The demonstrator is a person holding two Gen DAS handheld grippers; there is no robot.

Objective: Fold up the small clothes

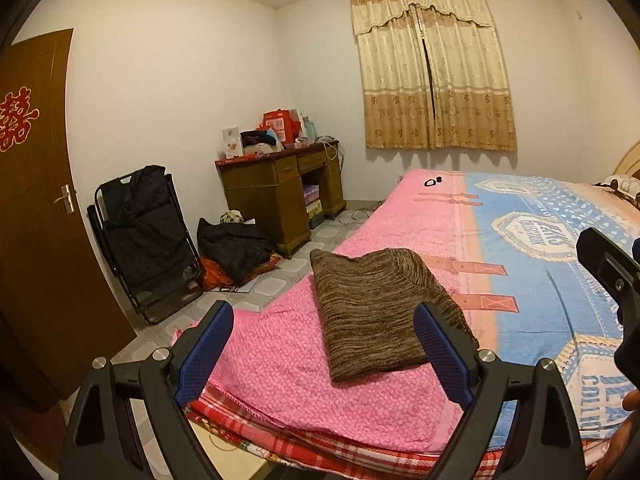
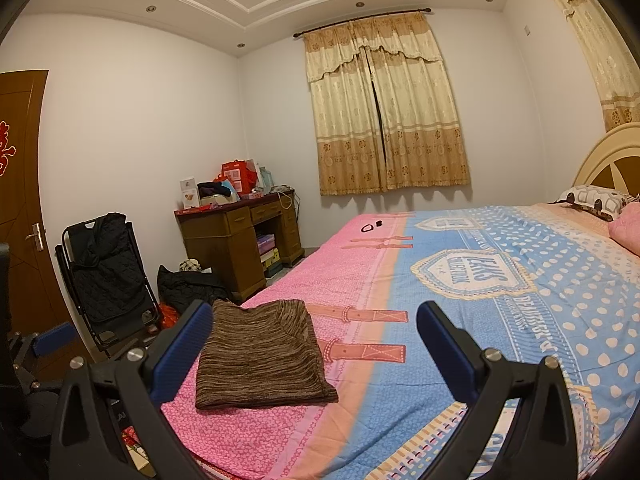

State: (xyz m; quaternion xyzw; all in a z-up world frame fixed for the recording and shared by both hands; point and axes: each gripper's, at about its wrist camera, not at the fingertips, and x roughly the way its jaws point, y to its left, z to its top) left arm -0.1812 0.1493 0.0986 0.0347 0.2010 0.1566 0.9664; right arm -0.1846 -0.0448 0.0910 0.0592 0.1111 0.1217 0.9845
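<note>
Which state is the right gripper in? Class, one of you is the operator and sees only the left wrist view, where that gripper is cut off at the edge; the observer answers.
Observer: The right gripper is open, with nothing between its fingers. It is held above the bed, and the folded brown garment lies towards its left finger.
Operator: What is at the head of the bed? My view cuts it off.
Observer: A pink pillow lies beside a patterned pillow, in front of a cream headboard.
</note>
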